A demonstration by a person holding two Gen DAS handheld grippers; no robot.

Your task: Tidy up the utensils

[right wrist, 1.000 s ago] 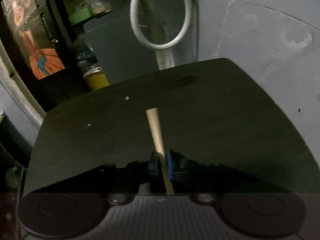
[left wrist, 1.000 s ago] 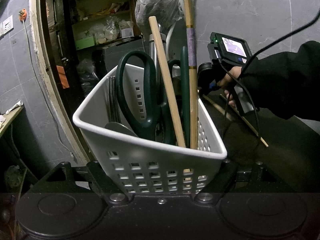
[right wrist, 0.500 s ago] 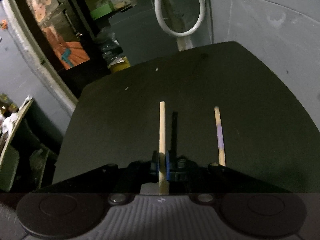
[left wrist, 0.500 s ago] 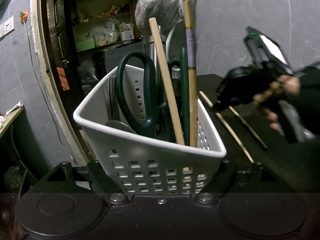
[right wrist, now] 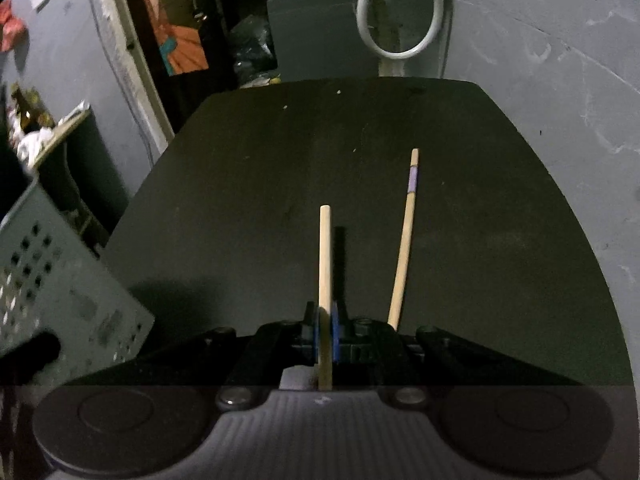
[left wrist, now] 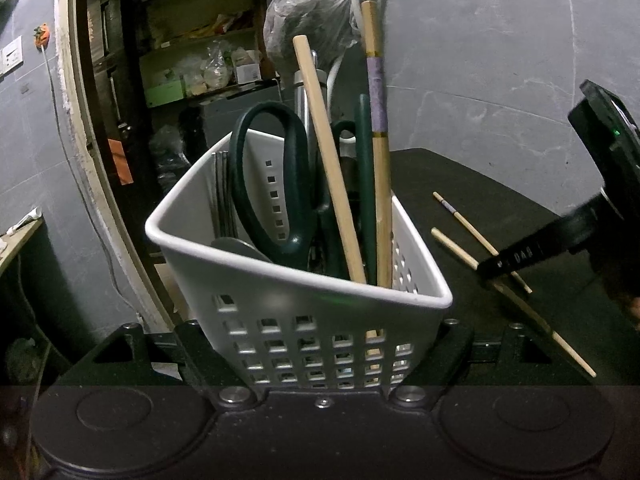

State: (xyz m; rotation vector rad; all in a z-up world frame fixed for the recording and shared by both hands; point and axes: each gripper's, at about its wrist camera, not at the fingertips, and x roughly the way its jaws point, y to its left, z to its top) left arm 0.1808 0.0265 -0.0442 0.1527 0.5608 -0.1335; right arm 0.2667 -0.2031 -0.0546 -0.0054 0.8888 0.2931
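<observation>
A white perforated basket [left wrist: 280,312] sits clamped between the jaws of my left gripper [left wrist: 320,332]. It holds dark green scissors [left wrist: 260,184], a plain wooden chopstick [left wrist: 324,152], a purple-banded chopstick [left wrist: 378,120] and a dark green handle [left wrist: 366,184]. My right gripper [right wrist: 326,336] is shut on another plain chopstick [right wrist: 325,256], held just above the black table [right wrist: 360,140] and casting a shadow. A second purple-banded chopstick [right wrist: 406,240] lies on the table to its right. From the left wrist view, the right gripper [left wrist: 496,272] is at the basket's right.
The basket's wall [right wrist: 60,300] fills the lower left of the right wrist view. A white hose loop [right wrist: 400,8] hangs on the grey wall behind the table. A dark doorway with cluttered shelves [left wrist: 192,72] opens at the left, and a plastic-wrapped bundle [left wrist: 308,20] sits behind the basket.
The right gripper has drawn back from the far side of the table with the plain chopstick, shifting right in the left wrist view. The banded chopstick and basket have come into its view.
</observation>
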